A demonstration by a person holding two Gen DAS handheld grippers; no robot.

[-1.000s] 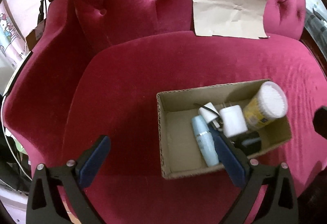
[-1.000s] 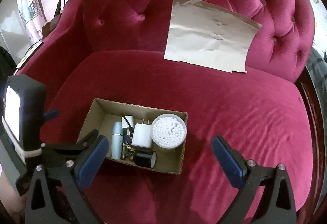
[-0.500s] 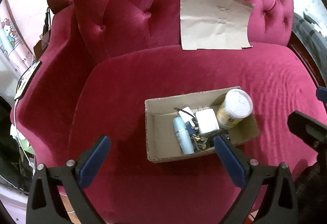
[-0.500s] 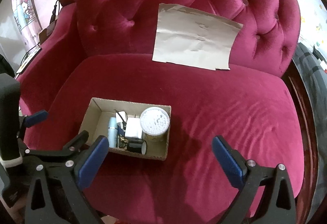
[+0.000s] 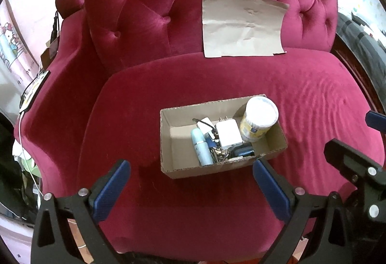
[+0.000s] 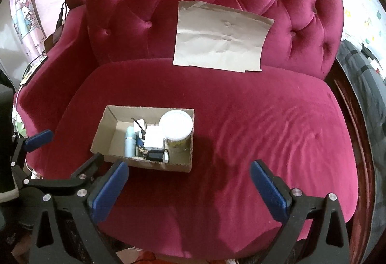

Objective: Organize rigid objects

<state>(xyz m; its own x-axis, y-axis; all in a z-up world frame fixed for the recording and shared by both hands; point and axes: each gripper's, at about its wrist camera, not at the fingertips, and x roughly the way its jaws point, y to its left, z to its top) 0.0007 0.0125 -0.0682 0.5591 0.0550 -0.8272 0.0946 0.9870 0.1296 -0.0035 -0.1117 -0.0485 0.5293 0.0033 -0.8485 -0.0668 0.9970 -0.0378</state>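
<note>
Both tongs, left gripper [image 5: 190, 182] and right gripper [image 6: 189, 180], gape wide, empty, above the plush crimson velvet seat [image 6: 265, 124]; the rectangular corrugated cardboard box [image 5: 168, 141] sits at twelve o'clock of the left.

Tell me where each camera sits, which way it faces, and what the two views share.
Left wrist: rides the left gripper, looking down at the cardboard box on the red sofa; its own open fingers show, the right gripper at the right edge.
Right wrist: rides the right gripper, facing bare seat right of the box; open fingers, left gripper at left.
Shared: box, sofa, brown paper sheet.
</note>
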